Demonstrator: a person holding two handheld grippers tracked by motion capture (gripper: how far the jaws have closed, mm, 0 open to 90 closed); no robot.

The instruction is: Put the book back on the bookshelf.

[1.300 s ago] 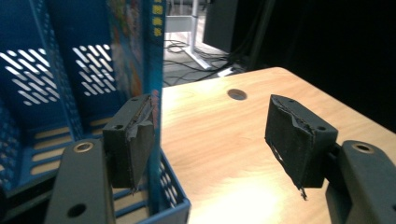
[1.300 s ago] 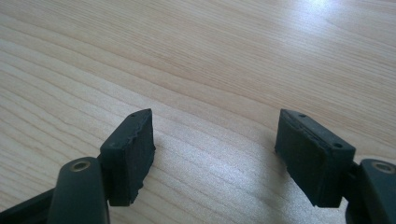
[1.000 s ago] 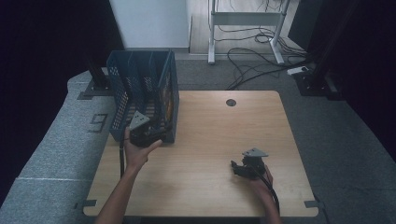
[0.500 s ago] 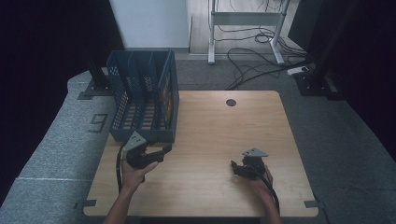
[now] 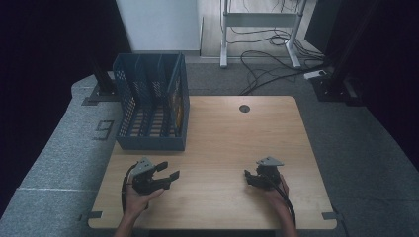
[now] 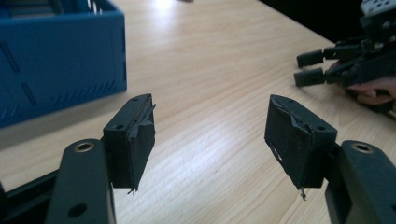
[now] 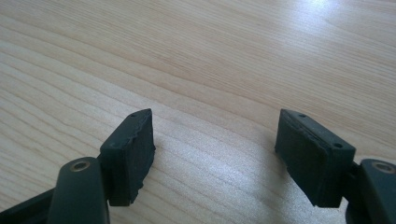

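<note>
- Left gripper (image 5: 167, 174) sits low over the near-left of the pale wooden table (image 5: 232, 143), jaws spread wide with nothing but bare wood between them; the left gripper view looks straight through that gap.
- Right gripper (image 5: 251, 177) rests at the near-right, jaws likewise apart and empty, wood grain plain between the pads in its own view.
- And the thing nearest the left one: the blue perforated plastic file basket (image 5: 152, 111) with upright dividers, standing at the table's far-left corner, partly overhanging the left edge, just beyond the left gripper but not touching it.
- Something orange shows through the basket's right wall; too small to name.
- Where does that leave the work? By my reading, nothing is in either grip and both hands are parked apart, so either the job is wrapped up or a fresh reach has yet to begin.
- Around the table: grey carpet (image 5: 59, 163), a white panel (image 5: 158, 24) behind, a metal frame (image 5: 259, 19) with cables (image 5: 269, 54) trailing over the floor.
- A small dark cable hole (image 5: 244, 108) sits near the far edge of the tabletop.
- Obstacles? None that I can spot: the wood between the grippers and the basket lies bare.
</note>
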